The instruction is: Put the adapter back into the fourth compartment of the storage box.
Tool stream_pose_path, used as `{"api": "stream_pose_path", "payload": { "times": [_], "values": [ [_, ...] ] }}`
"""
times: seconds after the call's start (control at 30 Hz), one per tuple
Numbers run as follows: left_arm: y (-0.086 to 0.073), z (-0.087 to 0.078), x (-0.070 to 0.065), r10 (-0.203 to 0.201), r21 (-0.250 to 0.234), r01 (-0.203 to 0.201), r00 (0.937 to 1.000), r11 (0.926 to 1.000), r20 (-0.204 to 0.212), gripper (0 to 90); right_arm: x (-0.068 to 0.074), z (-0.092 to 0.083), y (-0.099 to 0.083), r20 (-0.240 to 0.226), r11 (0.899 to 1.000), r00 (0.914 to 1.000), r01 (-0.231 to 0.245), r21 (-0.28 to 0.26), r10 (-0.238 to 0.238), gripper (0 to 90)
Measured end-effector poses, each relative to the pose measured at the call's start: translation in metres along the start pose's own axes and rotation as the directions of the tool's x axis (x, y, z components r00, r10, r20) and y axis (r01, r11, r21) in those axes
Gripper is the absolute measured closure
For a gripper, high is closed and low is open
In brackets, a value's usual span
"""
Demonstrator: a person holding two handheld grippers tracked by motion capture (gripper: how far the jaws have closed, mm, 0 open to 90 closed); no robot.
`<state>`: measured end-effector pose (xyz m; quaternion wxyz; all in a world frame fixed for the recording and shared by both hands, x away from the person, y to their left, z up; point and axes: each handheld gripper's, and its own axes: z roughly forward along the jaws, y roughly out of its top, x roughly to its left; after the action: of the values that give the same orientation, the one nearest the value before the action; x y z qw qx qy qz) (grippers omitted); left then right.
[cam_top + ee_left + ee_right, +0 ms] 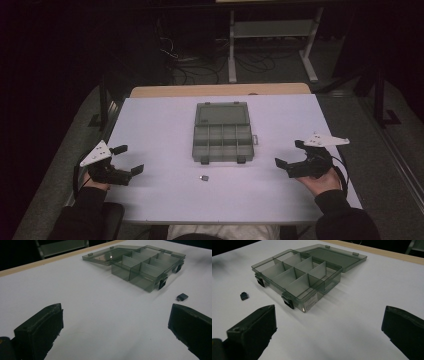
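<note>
A smoky clear compartment box [222,140] lies in the middle of the white table [150,125], its lid [222,114] folded flat behind it and its several compartments bare. A small black adapter-like part [204,177] rests just in front of the box. My left gripper [128,160] hovers at the table's left, open, nothing between its jaws. Over at the right, my right gripper [290,154] is also open and holds nothing. The box [147,267] and small part [182,297] show in the left gripper view; the right gripper view has the box [297,277] and part [244,295] ahead.
The table's wooden far edge [220,90] shows behind the white top. Beyond it on the dark floor stand a white frame [272,40] and loose cables [200,65]. A black stand [102,100] is at the table's left.
</note>
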<state>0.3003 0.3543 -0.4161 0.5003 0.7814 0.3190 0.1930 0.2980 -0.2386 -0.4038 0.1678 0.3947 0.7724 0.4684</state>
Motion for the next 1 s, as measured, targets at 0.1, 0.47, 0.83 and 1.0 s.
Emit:
{"api": "stream_pose_path", "payload": {
  "times": [0.1, 0.47, 0.83, 1.0],
  "values": [
    [0.000, 0.000, 0.000, 0.001, 0.002, -0.001, 1.0000, 1.0000, 0.000, 0.0, 0.000, 0.000, 0.000, 0.001, 1.000, 1.0000, 0.004, 0.007, -0.004, 0.0],
    [0.000, 0.001, 0.000, 0.010, 0.008, -0.010, 1.0000, 0.9999, 0.000, 0.0, 0.002, 0.002, 0.000, -0.009, 0.999, 0.9997, 0.025, 0.023, -0.025, 0.0],
    [0.000, 0.001, 0.000, 0.008, 0.010, -0.008, 1.0000, 0.9999, 0.003, 0.0, 0.008, 0.003, 0.002, -0.030, 0.998, 0.9987, 0.043, 0.038, -0.042, 0.0],
    [0.000, 0.000, 0.000, 0.007, 0.010, -0.007, 1.0000, 0.9999, 0.003, 0.0, 0.011, 0.003, 0.004, -0.036, 0.998, 0.9979, 0.055, 0.040, -0.053, 0.0]
  ]
}}
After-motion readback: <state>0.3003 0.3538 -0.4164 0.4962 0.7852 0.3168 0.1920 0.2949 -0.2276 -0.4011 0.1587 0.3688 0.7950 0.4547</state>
